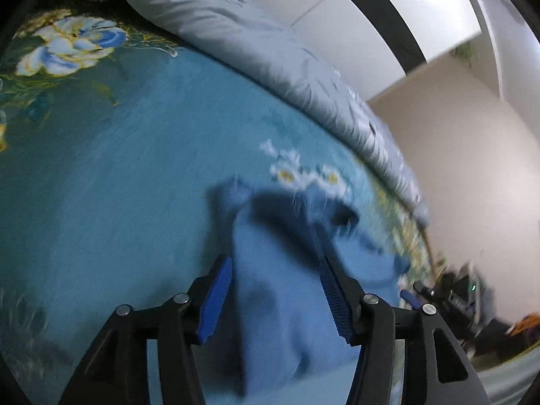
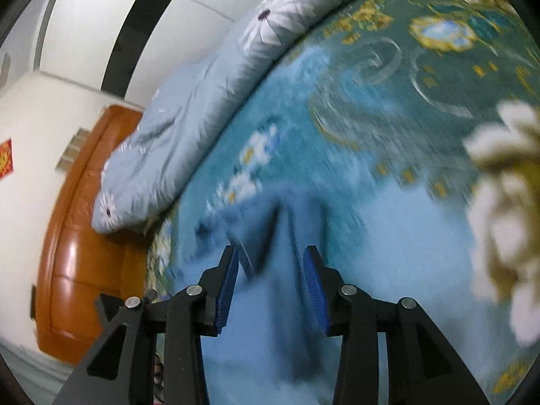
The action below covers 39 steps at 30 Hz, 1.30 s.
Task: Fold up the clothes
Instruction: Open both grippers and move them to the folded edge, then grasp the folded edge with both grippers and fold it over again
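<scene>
We see each tool, left [image 1: 275, 290] and right [image 2: 270, 287], gaping around the blue garment [image 1: 283, 303], bunched toward 12 o'clock on the bed [image 1: 118, 175], likely to lift a fold.

a blue garment [image 1: 280, 290] lies rumpled and blurred on the bed.

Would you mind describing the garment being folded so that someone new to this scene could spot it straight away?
Start from the bed's teal floral bedspread, with a rolled pale grey duvet along its far side. The blue garment lies bunched on the bedspread between the fingers of both grippers. It is plain mid-blue with no pattern, unlike the flowered bedspread and the daisy-printed duvet.
</scene>
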### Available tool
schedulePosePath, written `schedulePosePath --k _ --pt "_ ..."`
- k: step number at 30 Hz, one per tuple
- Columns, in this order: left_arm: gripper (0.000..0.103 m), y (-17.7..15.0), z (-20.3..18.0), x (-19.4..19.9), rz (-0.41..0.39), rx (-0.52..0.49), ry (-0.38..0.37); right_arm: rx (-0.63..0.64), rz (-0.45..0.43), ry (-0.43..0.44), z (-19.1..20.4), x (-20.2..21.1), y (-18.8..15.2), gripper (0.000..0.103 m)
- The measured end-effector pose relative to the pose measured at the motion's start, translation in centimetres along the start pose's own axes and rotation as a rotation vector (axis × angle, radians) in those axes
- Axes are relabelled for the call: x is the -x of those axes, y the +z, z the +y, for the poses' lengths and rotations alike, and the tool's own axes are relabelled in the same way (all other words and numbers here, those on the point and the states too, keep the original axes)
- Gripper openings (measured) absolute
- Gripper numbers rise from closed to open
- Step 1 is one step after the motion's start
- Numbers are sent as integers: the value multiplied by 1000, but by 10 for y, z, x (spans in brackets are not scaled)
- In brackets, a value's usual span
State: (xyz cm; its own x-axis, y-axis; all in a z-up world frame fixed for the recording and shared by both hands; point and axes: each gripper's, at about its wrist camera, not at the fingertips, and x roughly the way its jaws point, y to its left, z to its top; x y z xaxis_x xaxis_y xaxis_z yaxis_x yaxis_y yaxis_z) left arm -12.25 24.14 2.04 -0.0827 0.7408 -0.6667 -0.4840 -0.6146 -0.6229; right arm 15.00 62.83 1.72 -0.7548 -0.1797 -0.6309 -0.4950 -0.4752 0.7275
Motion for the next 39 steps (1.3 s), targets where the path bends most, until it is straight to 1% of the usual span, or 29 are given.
schedulePosePath --k 2,3,4,5,7,8,10,11,14,15,18,20,21,22,23,24,25,27,31,33,35,37,38,39 --pt "59 -5 -9 0 5 -61 87 17 30 -39 -3 -5 -13 41" --pt "59 -6 -16 -2 4 -97 141 27 27 -52 1 -6 -14 41" --pt "59 -4 -23 -3 0 -122 170 36 19 -59 6 -6 -14 41" --pt "59 -1 -30 -3 -5 -141 181 45 11 -67 11 -7 -13 41" --pt "59 6 -39 -3 -23 -178 180 52 -25 -35 23 -2 -7 41" --pt "59 10 -43 -5 -37 -203 193 60 -33 -27 28 -2 -3 41" --pt "59 20 -46 -16 -47 -253 259 81 -40 -23 38 -2 6 41" --pt "59 24 -45 -23 -43 -269 290 73 -34 -22 39 -6 10 41" --pt "59 35 -40 -47 -8 -296 315 22 -2 -21 36 -22 20 41" --pt "59 37 -38 -56 2 -311 334 3 6 -21 34 -27 23 41" --pt "58 42 -39 -66 -1 -357 378 -53 21 -16 26 -41 33 41" --pt "55 44 -42 -73 -10 -393 384 -82 28 -2 21 -47 39 41" --pt "44 45 -44 -76 -13 -410 385 -94 29 6 19 -49 42 39" --pt "29 47 -44 -78 -13 -410 384 -100 29 11 18 -51 45 30" --pt "22 48 -42 -80 -9 -398 382 -100 29 10 17 -52 49 26" --pt "8 50 -40 -82 -6 -386 379 -99 28 6 17 -54 52 18" --pt "6 51 -39 -84 -3 -375 377 -96 28 3 17 -55 55 11" --pt "5 55 -36 -88 4 -351 373 -97 19 2 17 -58 61 8" --pt "5 61 -30 -96 18 -304 364 -123 2 5 16 -64 73 9" --pt "7 64 -27 -101 25 -281 359 -125 16 -13 15 -70 75 9" --pt "7 65 -24 -95 30 -257 324 -106 39 -25 16 -74 75 14" --pt "13 65 -22 -83 34 -222 276 -73 46 -11 20 -68 73 26" --pt "16 65 -21 -76 36 -202 252 -60 41 0 22 -62 71 28" --pt "21 64 -21 -68 31 -188 234 -48 32 11 24 -55 69 30"
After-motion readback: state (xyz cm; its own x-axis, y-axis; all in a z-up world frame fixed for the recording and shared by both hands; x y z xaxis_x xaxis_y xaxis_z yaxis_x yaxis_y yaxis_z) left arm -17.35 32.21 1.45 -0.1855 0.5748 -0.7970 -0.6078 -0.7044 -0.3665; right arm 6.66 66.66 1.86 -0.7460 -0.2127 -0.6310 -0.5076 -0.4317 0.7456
